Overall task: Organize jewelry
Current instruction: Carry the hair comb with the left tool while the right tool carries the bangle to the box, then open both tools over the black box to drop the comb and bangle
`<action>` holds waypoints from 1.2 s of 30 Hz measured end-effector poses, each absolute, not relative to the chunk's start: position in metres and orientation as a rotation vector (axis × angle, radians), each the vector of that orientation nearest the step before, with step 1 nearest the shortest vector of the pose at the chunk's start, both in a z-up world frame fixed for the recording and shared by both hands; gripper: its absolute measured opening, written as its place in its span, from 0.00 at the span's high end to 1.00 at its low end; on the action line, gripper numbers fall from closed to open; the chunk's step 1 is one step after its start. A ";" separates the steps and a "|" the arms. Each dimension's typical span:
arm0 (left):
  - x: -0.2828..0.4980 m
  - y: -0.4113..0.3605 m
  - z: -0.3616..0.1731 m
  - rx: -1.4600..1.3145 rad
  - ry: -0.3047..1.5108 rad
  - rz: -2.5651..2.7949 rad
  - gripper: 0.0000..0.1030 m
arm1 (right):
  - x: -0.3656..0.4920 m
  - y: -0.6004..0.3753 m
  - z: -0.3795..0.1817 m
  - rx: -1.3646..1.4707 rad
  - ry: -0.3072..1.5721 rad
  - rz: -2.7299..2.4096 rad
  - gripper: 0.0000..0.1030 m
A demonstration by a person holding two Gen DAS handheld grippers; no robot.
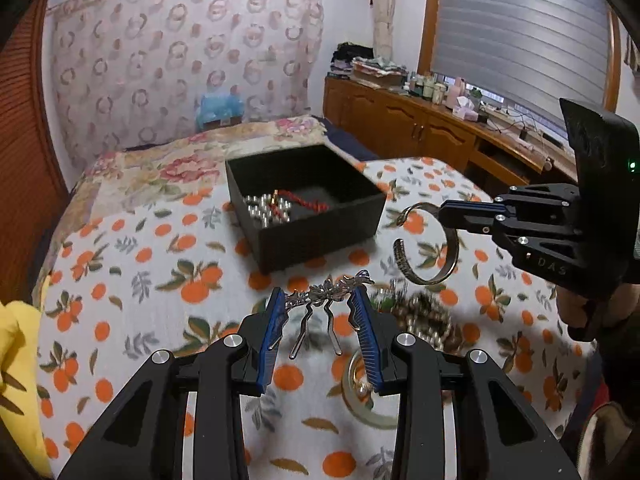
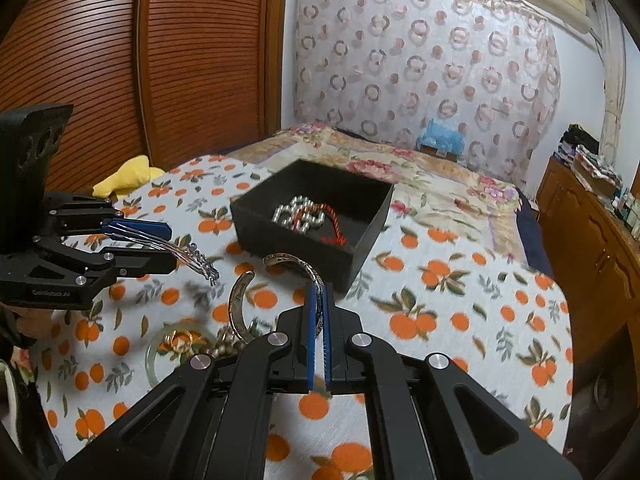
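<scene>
A black open box (image 1: 320, 236) (image 2: 256, 220) stands on the orange-print cloth and holds a silver bead bracelet (image 1: 266, 208) (image 2: 294, 210) and a red cord bracelet (image 1: 308, 200) (image 2: 334, 226). My left gripper (image 1: 320, 296) (image 2: 172, 246) is shut on a silver ornate hairpin (image 1: 326, 296) (image 2: 192, 258), held above the cloth in front of the box. My right gripper (image 2: 319, 292) (image 1: 444, 214) is shut on a silver open cuff bangle (image 2: 280, 280) (image 1: 432, 248), held above the cloth to the right of the box.
On the cloth near me lie a pale jade bangle (image 2: 154, 354) (image 1: 360, 404) with a gold ring (image 2: 180, 338) inside it, and a pile of beads (image 1: 424, 316) (image 2: 226, 346). A yellow cloth (image 2: 128, 176) lies at the left. A wooden cabinet (image 1: 420, 128) stands at the right.
</scene>
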State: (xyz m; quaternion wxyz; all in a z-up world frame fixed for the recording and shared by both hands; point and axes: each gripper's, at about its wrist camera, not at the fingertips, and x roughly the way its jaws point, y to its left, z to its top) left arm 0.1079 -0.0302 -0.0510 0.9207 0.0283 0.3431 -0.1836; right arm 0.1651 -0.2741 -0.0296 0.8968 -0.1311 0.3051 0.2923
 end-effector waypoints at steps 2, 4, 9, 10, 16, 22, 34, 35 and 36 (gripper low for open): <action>0.111 -0.031 -0.043 0.058 0.688 -0.381 0.68 | 0.170 -0.273 -0.025 -0.274 0.622 0.606 0.96; 0.116 -0.031 -0.034 0.060 0.670 -0.379 0.68 | 0.178 -0.272 -0.019 -0.276 0.609 0.601 0.96; 0.133 -0.029 -0.017 0.063 0.642 -0.364 0.68 | 0.207 -0.266 -0.008 -0.272 0.592 0.592 0.96; 0.136 -0.029 -0.014 0.063 0.639 -0.360 0.68 | 0.214 -0.264 -0.006 -0.272 0.589 0.592 0.96; 0.165 -0.030 -0.003 0.069 0.629 -0.338 0.68 | 0.250 -0.250 -0.005 -0.270 0.597 0.605 0.96; 0.193 -0.033 -0.010 0.083 0.652 -0.316 0.68 | 0.274 -0.234 -0.031 -0.286 0.662 0.646 0.95; 0.238 -0.047 -0.027 0.116 0.679 -0.289 0.68 | 0.269 -0.246 -0.036 -0.256 0.670 0.662 0.95; 0.240 -0.049 -0.028 0.117 0.682 -0.287 0.68 | 0.266 -0.248 -0.035 -0.258 0.667 0.661 0.95; 0.243 -0.050 -0.030 0.118 0.684 -0.285 0.68 | 0.265 -0.250 -0.035 -0.258 0.665 0.661 0.95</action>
